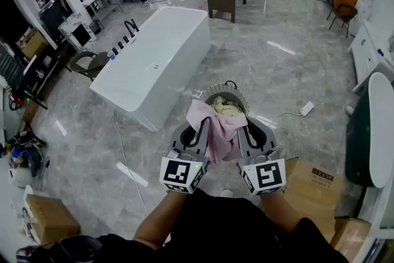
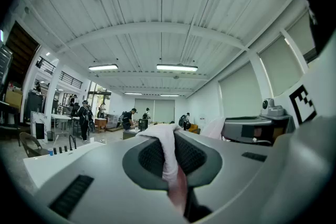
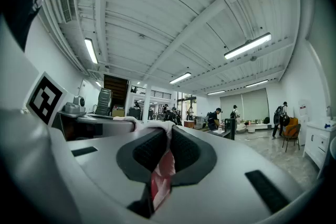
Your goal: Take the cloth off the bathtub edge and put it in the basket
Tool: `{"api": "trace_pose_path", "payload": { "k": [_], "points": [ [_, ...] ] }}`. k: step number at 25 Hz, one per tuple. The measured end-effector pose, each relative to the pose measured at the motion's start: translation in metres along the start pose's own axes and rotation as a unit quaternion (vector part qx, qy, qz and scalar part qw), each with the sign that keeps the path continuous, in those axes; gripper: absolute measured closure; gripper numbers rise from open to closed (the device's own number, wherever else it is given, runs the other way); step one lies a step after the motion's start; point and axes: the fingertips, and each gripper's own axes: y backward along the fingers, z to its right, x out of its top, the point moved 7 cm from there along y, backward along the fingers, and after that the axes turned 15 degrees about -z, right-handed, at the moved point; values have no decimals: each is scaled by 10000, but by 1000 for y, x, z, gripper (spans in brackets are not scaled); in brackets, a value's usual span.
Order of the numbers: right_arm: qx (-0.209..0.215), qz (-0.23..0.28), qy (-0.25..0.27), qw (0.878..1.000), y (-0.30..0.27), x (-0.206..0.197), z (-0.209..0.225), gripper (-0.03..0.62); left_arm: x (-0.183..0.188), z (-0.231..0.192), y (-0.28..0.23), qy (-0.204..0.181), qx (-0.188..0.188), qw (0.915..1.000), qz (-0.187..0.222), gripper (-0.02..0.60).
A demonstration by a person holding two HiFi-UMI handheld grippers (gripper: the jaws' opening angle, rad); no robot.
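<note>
Left gripper (image 1: 198, 130) and right gripper (image 1: 245, 134) each have jaws pinched on the pink cloth (image 1: 217, 125), one per side, and it hangs bunched between them, clear of the floor. In the head view the cloth overlaps the near rim of the round basket (image 1: 210, 93), which holds a yellowish rag (image 1: 226, 108). The white bathtub (image 1: 159, 58) stands apart, up and left of it.

Pink cloth (image 1: 217, 132) hangs bunched, apparently above the grey basket (image 1: 212, 90).
</note>
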Motion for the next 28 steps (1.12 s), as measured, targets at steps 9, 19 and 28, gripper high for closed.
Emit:
{"api": "trace_pose_path", "payload": {
  "k": [9, 19, 28],
  "points": [
    [205, 35, -275, 9994, -5, -2, 21, 551, 2, 1, -8, 67, 31, 10000, 38, 548],
    [-86, -34, -338, 9994, -27, -4, 51, 551, 8, -5, -48, -66, -283, 9996, 5, 548],
    [-291, -124, -353, 9989, -69, 2, 80, 551, 14, -24, -102, 63, -520, 9986, 32, 548]
  ]
}}
